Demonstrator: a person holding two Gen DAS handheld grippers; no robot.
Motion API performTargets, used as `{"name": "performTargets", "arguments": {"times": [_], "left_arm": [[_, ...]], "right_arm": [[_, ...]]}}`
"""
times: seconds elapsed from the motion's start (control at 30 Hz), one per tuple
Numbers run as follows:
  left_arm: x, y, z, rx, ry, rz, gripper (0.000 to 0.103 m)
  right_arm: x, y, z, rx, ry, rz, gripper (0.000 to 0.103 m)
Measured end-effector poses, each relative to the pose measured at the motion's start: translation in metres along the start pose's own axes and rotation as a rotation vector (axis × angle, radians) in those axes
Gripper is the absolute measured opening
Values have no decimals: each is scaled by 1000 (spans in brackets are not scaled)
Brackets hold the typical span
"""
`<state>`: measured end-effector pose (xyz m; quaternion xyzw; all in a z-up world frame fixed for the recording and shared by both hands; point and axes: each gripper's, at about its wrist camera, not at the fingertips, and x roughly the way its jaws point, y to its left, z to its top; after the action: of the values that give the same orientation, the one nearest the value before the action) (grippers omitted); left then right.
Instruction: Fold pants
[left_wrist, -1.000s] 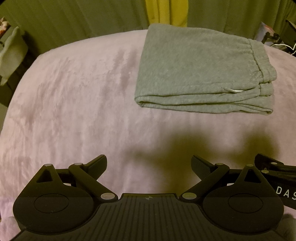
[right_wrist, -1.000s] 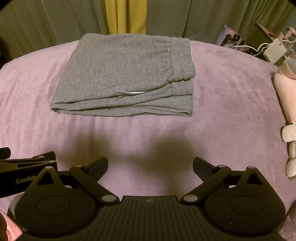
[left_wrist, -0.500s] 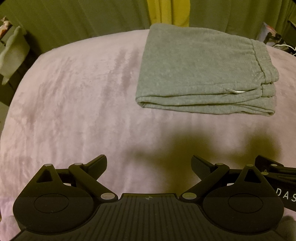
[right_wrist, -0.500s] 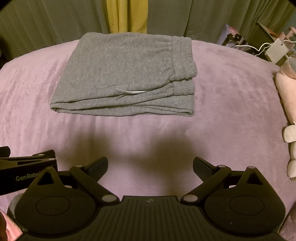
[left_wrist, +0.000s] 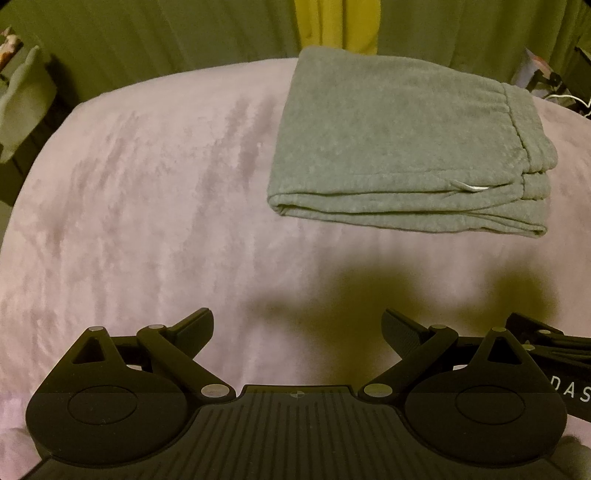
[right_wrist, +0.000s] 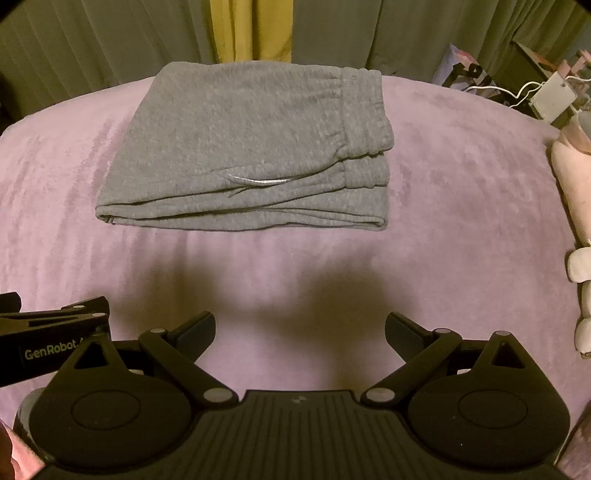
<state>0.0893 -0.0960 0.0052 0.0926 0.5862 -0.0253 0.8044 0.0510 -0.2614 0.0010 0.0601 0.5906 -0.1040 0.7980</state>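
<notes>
Pants: grey sweatpants (right_wrist: 251, 147), already folded into a flat stack of layers, lying on the bed twd the far side, just short of the curtain. Waistband end points to my right, folded edge faces me. A thin pale strip (right_wrist: 258, 181) shows near the front edge; can't tell what it is.

Pants from L cam: same stack (left_wrist: 402, 147), sits up and to the right of ctr.

My left gripper: (left_wrist: 297, 334) released, fingers spread wide, nothing betw them. Hovers over bare blanket, well apart from the pants.

My right gripper: (right_wrist: 300, 334) also let go, fingers wide, holding nothing. Well short of the pants' near edge, roughly in line w/ the stack.

Grippers vs each other: side by side. Right one's edge peeks in at the right of the L cam, left one's edge w/ white lettering shows at the left of the R cam.

Blanket: pale purple plush (right_wrist: 461, 206), brushed streaks in the nap (left_wrist: 147, 184). Dark shadow on it betw my fingers and the pants.

Curtain: grey-green pleats (right_wrist: 92, 44) w/ a yellow panel (right_wrist: 251, 29) behind the pants.

Right side: pink plush thing (right_wrist: 572, 184) on the bed's edge, partly cut off. Beyond it a white box w/ white cables (right_wrist: 552, 98) and dark clutter, too small to tell more.

Left side: pale object (left_wrist: 22, 107) off the bed, blurry, can't ID.
</notes>
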Motion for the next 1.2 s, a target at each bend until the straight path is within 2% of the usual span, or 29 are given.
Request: {"name": "performTargets", "arguments": {"times": [0.17,0.67,1.2], "left_arm": [[2,-1,0,4,-15,37,100],[-1,-1,0,9,-43,-4,100],[-3,-5,-1,29,-71,-3,100]], "right_arm": [[3,0,0,3,6,3,98],[3,-2,0,16,-4,11,98],[4,-4,0,25,-8,16,99]]}}
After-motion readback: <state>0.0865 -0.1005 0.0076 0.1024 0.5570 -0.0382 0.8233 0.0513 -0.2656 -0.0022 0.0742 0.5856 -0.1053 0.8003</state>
